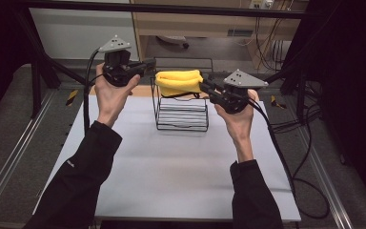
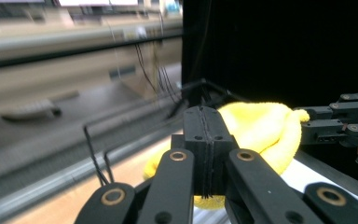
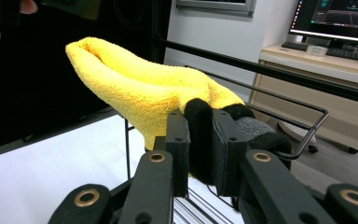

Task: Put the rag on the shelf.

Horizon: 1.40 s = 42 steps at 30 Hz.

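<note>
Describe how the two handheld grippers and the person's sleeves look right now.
Both the left gripper and right gripper are black, with linkage arms on brass-coloured pivot rings, flat black fingers, a grey three-cornered plate on top and a trailing black cable. The person's sleeves are black, hands bare.

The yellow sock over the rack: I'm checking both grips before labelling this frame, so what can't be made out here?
- Left gripper view: its shut jaws cover any pinch on the yellow sock; surroundings blurred.
- Right gripper view: black cuff between the jaws; depth hidden.
- High view: sock hides the wire rack's top.
</note>
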Available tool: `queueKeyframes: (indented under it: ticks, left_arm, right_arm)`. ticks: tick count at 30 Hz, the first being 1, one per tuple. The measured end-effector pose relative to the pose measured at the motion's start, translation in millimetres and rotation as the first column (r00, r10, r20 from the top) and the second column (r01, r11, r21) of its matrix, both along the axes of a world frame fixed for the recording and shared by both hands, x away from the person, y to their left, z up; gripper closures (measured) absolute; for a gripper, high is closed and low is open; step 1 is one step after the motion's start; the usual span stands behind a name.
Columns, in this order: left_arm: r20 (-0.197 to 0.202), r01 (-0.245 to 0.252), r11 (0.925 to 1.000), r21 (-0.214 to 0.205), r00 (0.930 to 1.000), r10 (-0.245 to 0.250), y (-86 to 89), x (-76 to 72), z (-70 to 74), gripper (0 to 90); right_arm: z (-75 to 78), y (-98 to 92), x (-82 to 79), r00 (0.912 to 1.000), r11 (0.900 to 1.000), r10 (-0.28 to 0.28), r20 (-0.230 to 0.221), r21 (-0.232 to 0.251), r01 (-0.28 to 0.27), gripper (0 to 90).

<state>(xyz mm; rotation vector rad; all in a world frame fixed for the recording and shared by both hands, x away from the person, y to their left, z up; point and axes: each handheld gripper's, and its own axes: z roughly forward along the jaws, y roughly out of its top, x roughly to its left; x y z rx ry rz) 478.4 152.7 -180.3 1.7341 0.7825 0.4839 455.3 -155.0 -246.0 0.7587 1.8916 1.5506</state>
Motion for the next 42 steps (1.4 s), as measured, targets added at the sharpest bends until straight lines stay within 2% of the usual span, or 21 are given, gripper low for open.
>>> queueKeyframes:
  ticks: [1, 4, 11, 15, 17, 22, 24, 26, 27, 30, 32, 35, 36, 42]
  left_arm:
    - [-0.023, 0.009, 0.9999, 0.008, 0.9997, -0.008, -2.9, 2.4, -1.5, 89.5]
    - [-0.044, 0.030, 0.9988, 0.039, 0.9987, -0.028, -10.5, 3.4, -9.7, 89.6]
    - [-0.039, 0.061, 0.9951, 0.077, 0.9975, -0.058, -16.9, -2.7, -32.8, 89.6]
    - [-0.036, 0.055, 0.9942, 0.093, 0.9980, -0.052, -17.2, -3.7, -42.7, 89.7]
    - [-0.043, 0.057, 0.9938, 0.096, 0.9977, -0.053, -17.4, -3.2, -45.8, 89.6]
    - [-0.037, 0.058, 0.9910, 0.120, 0.9978, -0.054, -20.4, -3.5, -52.2, 89.7]
    - [-0.038, 0.061, 0.9898, 0.129, 0.9977, -0.057, -21.5, -3.3, -55.2, 89.7]
    - [-0.047, 0.064, 0.9884, 0.137, 0.9972, -0.058, -22.1, -2.8, -59.3, 89.7]
    - [-0.050, 0.065, 0.9871, 0.146, 0.9971, -0.058, -22.6, -2.5, -61.4, 89.7]
    - [-0.051, 0.066, 0.9868, 0.148, 0.9970, -0.059, -22.7, -1.8, -67.1, 89.7]
    - [-0.053, 0.067, 0.9869, 0.147, 0.9968, -0.060, -22.7, -0.9, -70.6, 89.7]
    - [-0.056, 0.069, 0.9850, 0.158, 0.9966, -0.061, -22.8, -0.3, -75.2, 89.7]
    - [-0.054, 0.067, 0.9852, 0.158, 0.9967, -0.060, -22.5, -0.1, -76.7, 89.7]
    - [-0.059, 0.050, 0.9852, 0.164, 0.9974, -0.041, -23.6, 5.4, -87.7, 89.7]
  right_arm:
    - [-0.2, -0.5, 0.1, 1.0000, 1.0000, 0.002, -0.004, 0.001, -0.002, 79.1]
    - [-0.7, -1.1, 0.4, 1.0000, 1.0000, 0.008, -0.005, -0.004, -0.008, 78.7]
    - [-4.2, -1.2, -1.0, 0.9996, 0.9997, 0.010, -0.025, -0.021, -0.010, 76.2]
    - [-5.1, -0.3, -1.9, 0.9992, 0.9996, 0.013, -0.037, -0.026, -0.014, 72.9]
    - [-4.8, -0.4, -2.9, 0.9988, 0.9994, 0.014, -0.048, -0.030, -0.016, 69.3]
    - [0.0, -3.5, -9.2, 0.9981, 0.9998, -0.008, -0.062, -0.021, 0.007, 47.1]
    - [5.6, -5.4, -12.5, 0.9986, 1.0000, 0.000, -0.054, 0.008, 0.000, 42.2]
    - [13.0, -6.3, -14.6, 0.9990, 0.9993, 0.008, -0.044, 0.036, -0.006, 41.3]
    - [16.6, -5.9, -14.5, 0.9991, 0.9988, 0.012, -0.040, 0.048, -0.010, 43.3]
    - [22.4, -1.0, -8.6, 0.9971, 0.9987, 0.030, -0.070, 0.043, -0.027, 64.9]
    - [19.9, 4.2, -0.8, 0.9919, 0.9992, 0.036, -0.122, 0.021, -0.034, 77.3]
    - [10.5, 10.1, 7.2, 0.9842, 0.9989, 0.017, -0.176, -0.040, -0.025, 89.0]
    - [6.6, 10.7, 9.4, 0.9816, 0.9984, 0.007, -0.191, -0.054, -0.018, 90.0]
    - [-16.6, 5.4, 22.5, 0.9680, 0.9982, -0.035, -0.249, -0.057, 0.022, 90.0]
